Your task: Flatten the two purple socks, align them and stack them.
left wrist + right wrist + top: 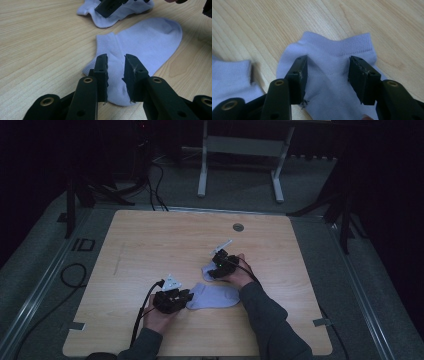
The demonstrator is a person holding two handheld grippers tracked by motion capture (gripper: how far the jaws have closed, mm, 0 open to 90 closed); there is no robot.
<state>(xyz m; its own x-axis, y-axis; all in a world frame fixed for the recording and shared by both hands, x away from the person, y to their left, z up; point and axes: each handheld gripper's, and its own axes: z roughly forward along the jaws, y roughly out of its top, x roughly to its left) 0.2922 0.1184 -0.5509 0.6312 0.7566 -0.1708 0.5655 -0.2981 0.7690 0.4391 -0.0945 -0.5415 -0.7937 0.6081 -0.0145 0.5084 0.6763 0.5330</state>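
Observation:
Two pale blue ankle socks lie on the wooden table. One sock is spread flat. My left gripper hovers low over its heel end, jaws a narrow gap apart, with the cloth showing flat beneath them and nothing pinched. The second sock lies rumpled just beyond the first. My right gripper stands over it with its jaws wide, tips down near the cloth behind the ribbed cuff. A corner of the flat sock shows to its left.
A round cable hole sits near the table's far edge. Bare wood stretches to the left and far side of the socks. Beyond the table stands a white desk frame, and cables lie on the floor at the left.

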